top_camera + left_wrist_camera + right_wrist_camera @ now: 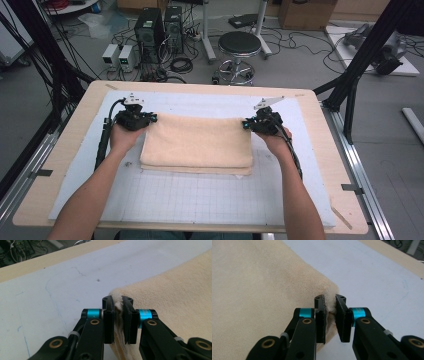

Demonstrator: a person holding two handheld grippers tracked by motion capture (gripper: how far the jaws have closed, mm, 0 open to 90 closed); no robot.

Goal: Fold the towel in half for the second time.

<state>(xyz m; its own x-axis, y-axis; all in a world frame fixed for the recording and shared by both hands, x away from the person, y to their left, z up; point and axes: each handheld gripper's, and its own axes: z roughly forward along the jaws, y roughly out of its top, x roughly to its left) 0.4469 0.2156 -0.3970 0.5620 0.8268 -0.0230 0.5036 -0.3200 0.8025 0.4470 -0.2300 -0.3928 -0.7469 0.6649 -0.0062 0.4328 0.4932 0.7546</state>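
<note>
A cream towel (197, 142), already folded into a thick rectangle of several layers, lies across the middle of the white gridded mat (200, 200) that covers the wooden table (320, 150). The left gripper (150, 119) sits at the towel's far left corner and the right gripper (248, 124) at its far right corner, each carried in one of the person's hands. In the left gripper view the two black jaws are clamped on the towel's corner (117, 293), with the pile squeezed into the narrow slot between the pads; in the right gripper view the corner (329, 293) is pinched the same way, the cloth bunched between the pads. So both grippers are grasping the towel, one at each far corner. Judging by the layers showing along the near edge in the high view, at least one fold seems done. The far edge is now held at both ends, which suggests a further fold is being started: carrying that edge toward the near side and laying it down squarely. That fold is not yet made, since the towel rests flat on the mat apart from the two pinched corners.
</note>
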